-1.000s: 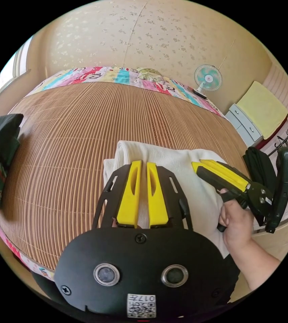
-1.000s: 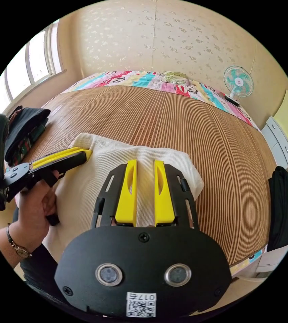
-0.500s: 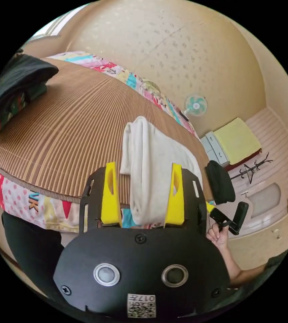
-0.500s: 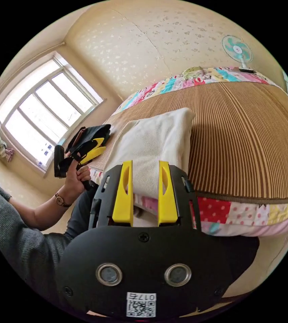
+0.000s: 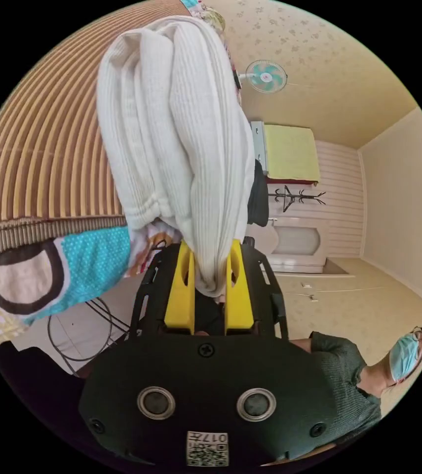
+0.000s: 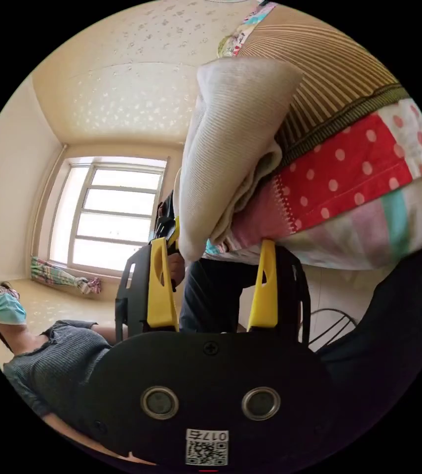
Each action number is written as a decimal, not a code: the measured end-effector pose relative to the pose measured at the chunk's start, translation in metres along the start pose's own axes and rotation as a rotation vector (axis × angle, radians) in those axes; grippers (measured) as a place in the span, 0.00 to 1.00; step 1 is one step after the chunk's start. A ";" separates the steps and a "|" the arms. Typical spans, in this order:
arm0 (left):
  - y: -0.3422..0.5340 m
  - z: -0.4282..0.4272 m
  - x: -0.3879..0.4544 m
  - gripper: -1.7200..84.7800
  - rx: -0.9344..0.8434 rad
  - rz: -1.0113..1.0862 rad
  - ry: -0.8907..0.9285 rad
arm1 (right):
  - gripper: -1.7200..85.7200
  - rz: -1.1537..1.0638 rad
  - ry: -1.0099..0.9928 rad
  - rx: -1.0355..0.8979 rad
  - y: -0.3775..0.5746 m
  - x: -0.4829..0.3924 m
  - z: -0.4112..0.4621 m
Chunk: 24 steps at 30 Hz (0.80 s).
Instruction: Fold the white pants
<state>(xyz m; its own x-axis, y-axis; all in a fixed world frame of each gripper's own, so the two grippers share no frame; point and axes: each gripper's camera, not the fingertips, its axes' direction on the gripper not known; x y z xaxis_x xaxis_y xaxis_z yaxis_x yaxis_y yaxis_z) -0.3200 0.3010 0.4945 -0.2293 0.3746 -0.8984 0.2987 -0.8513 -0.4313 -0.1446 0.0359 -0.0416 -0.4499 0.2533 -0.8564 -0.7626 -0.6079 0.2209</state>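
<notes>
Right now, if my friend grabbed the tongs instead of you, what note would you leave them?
Left tongs: shut on an edge of the folded white pants.
Right tongs: open, just below the pants' other end, not gripping.
Pants: a thick folded bundle at the edge of the bed, partly on the striped mat.
Done: the folding looks finished.
Left: probably close the right tongs on the bundle, then lift or put it away.

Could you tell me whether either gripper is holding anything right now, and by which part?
The left gripper is shut on the folded white pants, pinching the near fold edge. The right gripper is open, holding nothing.
</notes>
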 end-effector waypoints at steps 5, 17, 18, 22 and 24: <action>0.031 0.011 0.006 0.12 -0.055 0.046 0.086 | 0.35 0.060 -0.109 0.015 -0.025 0.025 -0.018; 0.042 -0.019 0.016 0.14 -0.127 0.072 -0.035 | 0.20 0.073 -0.280 0.153 -0.015 0.047 -0.049; 0.047 -0.022 0.026 0.16 -0.144 0.134 -0.021 | 0.19 0.071 -0.301 0.168 -0.012 0.046 -0.052; 0.076 -0.034 0.077 0.18 -0.228 0.384 -0.192 | 0.18 0.103 -0.305 0.174 -0.006 0.037 -0.065; 0.093 -0.045 0.091 0.17 -0.243 0.429 -0.278 | 0.18 0.115 -0.287 0.166 -0.002 0.036 -0.067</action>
<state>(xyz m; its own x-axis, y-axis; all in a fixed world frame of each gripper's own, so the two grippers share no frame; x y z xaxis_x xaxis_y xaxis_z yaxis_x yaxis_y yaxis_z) -0.2714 0.2724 0.3686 -0.2663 -0.1253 -0.9557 0.6160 -0.7848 -0.0687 -0.1281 -0.0042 -0.1040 -0.6317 0.4060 -0.6604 -0.7539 -0.5201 0.4015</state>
